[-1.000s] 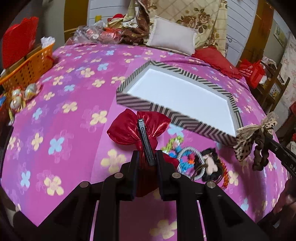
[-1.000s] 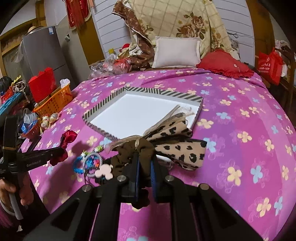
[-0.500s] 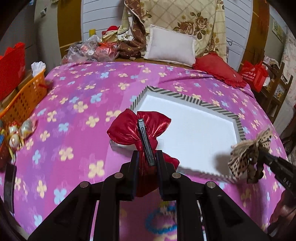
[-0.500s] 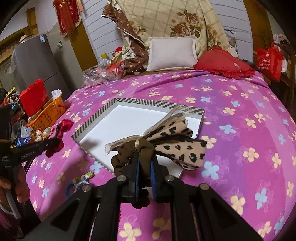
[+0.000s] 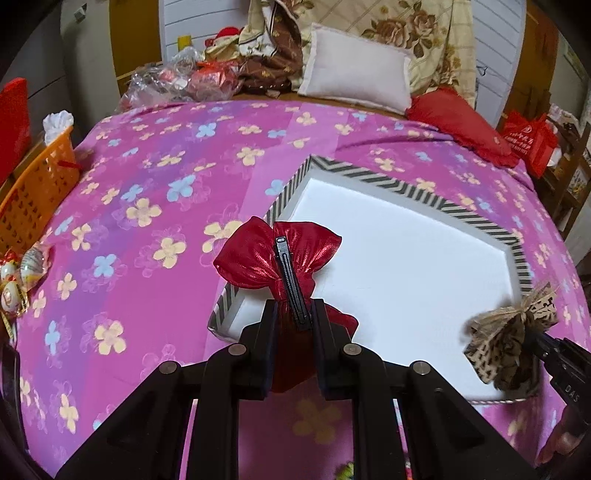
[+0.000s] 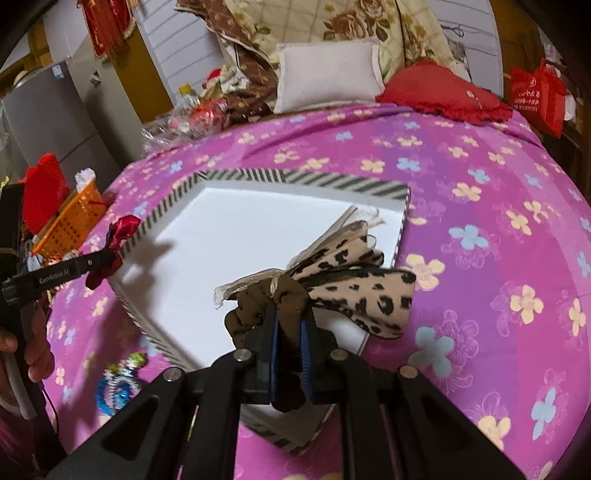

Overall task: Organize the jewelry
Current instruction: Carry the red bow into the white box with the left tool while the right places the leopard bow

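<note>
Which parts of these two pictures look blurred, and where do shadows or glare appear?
Left wrist view: the leopard bow is motion-blurred, the red bow glints. Right wrist view: the red bow's shadow lies on the white tray floor; bedspread edges curve from fisheye.

Pink flowered bedspread [image 5: 155, 192] across a bed. At the head: a pale pillow [image 5: 356, 83], a red cushion [image 5: 458, 123], a rose-patterned quilt [image 5: 417, 33] against a white panelled wall [image 6: 177, 48]. At the left side, an orange basket [image 5: 33, 192]; further back, a grey fridge [image 6: 48, 118]. Warm indoor light.
</note>
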